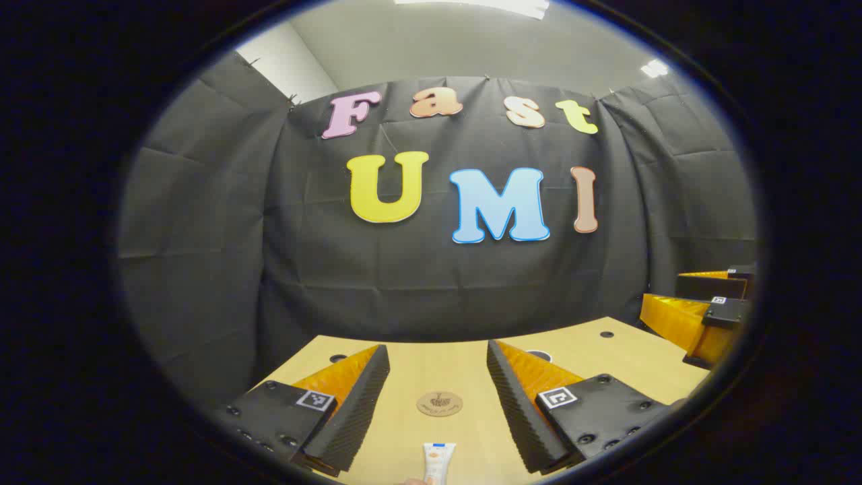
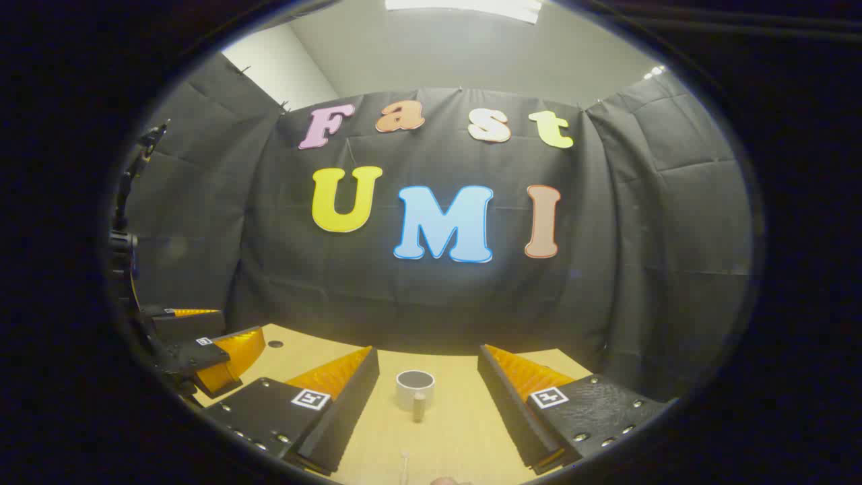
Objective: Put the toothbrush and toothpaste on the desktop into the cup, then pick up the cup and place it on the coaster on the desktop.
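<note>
Toothpaste (image 1: 438, 461) lies on desk (image 1: 606, 357) near coaster (image 1: 439, 403), cup (image 2: 414, 389) beyond toothbrush (image 2: 405, 463); left gripper (image 1: 438, 394) and right gripper (image 2: 427, 391) both spread, empty.

walls: black cloth (image 1: 202, 222) is hung on three sides | ceiling: pale, lit by panel lights (image 1: 485, 5) | worktop (image 2: 458, 431): light wood, possibly laminate; small dark holes seen

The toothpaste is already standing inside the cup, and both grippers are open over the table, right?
Not quite. The toothpaste lies flat on the wooden table, near the coaster, in the left gripper view. The cup in the right gripper view looks empty. Both the left gripper and right gripper are open.
</note>
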A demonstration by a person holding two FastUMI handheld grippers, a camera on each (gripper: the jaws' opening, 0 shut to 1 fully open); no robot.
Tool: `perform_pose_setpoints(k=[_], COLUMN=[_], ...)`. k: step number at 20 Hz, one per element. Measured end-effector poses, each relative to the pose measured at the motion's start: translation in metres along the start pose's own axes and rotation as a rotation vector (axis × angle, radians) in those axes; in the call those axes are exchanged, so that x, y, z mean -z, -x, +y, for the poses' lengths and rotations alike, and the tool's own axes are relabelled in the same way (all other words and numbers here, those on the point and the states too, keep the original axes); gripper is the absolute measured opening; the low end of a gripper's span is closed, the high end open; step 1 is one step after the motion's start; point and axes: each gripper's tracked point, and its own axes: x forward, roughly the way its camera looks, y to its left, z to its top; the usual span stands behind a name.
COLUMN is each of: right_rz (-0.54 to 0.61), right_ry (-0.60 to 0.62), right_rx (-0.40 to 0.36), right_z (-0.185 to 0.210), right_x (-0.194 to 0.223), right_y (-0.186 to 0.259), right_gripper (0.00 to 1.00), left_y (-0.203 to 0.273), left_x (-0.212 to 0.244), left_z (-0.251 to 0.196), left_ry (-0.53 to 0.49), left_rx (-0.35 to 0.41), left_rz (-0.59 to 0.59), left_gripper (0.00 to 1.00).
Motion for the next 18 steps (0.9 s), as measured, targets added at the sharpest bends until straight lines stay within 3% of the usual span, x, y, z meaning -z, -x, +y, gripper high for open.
perform_pose_setpoints(k=[2,18], right_rz=[0.009,0.097], right_ry=[0.002,-0.014], right_rx=[-0.004,-0.03], right_z=[0.0,-0.003], right_x=[0.002,0.021], right_y=[0.001,-0.003], right_gripper=[0.92,0.92], left_y=[0.0,0.002], left_x=[0.002,0.009], left_z=[-0.002,-0.005], left_ry=[0.006,0.004], left_rx=[0.002,0.02], left_rz=[0.007,0.061], left_gripper=[0.94,0.94])
